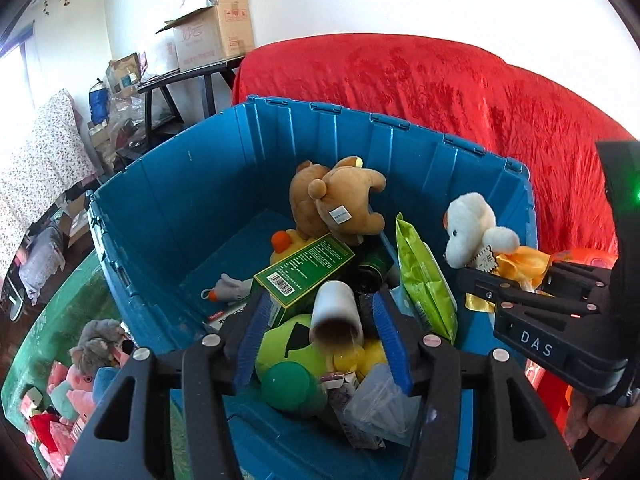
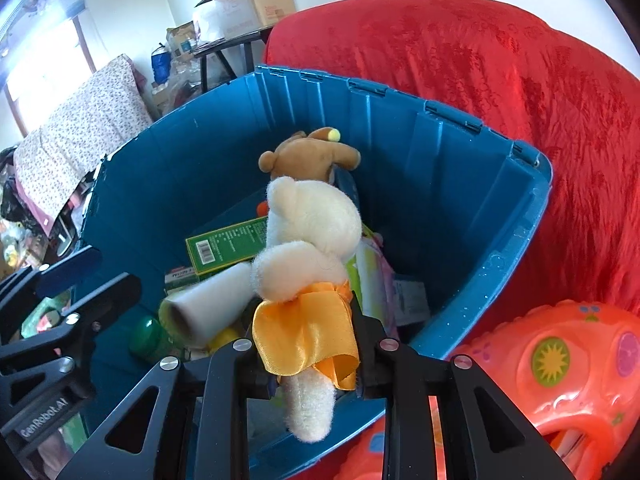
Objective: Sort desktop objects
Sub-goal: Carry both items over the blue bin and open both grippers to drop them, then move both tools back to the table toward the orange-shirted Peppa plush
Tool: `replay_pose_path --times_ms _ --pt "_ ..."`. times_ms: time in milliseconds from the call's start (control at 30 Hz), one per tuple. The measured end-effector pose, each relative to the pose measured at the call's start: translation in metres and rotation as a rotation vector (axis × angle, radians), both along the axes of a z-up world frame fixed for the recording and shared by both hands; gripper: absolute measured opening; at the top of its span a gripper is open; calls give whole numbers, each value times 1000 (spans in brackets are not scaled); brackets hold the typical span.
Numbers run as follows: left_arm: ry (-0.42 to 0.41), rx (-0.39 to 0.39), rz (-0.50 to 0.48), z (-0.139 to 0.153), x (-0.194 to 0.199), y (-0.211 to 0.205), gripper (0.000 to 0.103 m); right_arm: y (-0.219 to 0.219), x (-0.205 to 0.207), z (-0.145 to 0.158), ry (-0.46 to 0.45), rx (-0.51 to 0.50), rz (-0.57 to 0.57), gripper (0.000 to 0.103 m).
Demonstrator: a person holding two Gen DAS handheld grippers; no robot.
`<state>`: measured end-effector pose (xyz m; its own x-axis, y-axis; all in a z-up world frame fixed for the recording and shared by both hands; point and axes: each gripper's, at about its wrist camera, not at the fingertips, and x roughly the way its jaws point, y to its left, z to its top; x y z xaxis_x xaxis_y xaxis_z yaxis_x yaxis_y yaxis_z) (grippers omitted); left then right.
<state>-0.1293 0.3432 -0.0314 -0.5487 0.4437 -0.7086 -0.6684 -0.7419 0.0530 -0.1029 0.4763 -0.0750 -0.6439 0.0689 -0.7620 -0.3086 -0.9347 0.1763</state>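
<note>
My left gripper (image 1: 322, 320) hangs open over a blue bin (image 1: 180, 184). A white tube (image 1: 336, 312) lies between its blue pads (image 1: 256, 332) on the pile, with a gap on each side. Under it are a green plush ball (image 1: 288, 352), a green box (image 1: 304, 272), a green pouch (image 1: 424, 280) and a brown bear (image 1: 340, 200). My right gripper (image 2: 308, 332) is shut on a white plush bear (image 2: 312, 220) in an orange dress, held upright above the bin's (image 2: 200, 160) near right corner. That bear (image 1: 472, 224) also shows at the right of the left wrist view.
A red cloth (image 1: 440, 88) covers furniture behind the bin. An orange inflatable toy (image 2: 560, 360) lies right of the bin. Several plush toys (image 1: 88, 360) sit on a green surface at the left. Cardboard boxes (image 1: 216, 28) stand on a black table at the back.
</note>
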Motion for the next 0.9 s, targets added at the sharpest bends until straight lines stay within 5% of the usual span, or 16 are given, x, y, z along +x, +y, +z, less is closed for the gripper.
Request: replay_pose_path --times_ms 100,167,300,500,633,900 --pt "4 11 8 4 2 -7 53 0 0 1 1 5 2 27" --pt "1 24 13 7 4 -13 53 -2 2 3 5 13 6 37" --pt "0 53 44 13 7 -32 53 -7 8 10 24 50 -2 75" --pt "23 111 126 26 12 -77 53 -21 25 27 61 110 7 102" --pt "58 134 201 31 20 -118 66 -40 37 37 80 142 23 103" --pt "79 156 398 24 33 -230 67 -93 46 61 156 135 89 103"
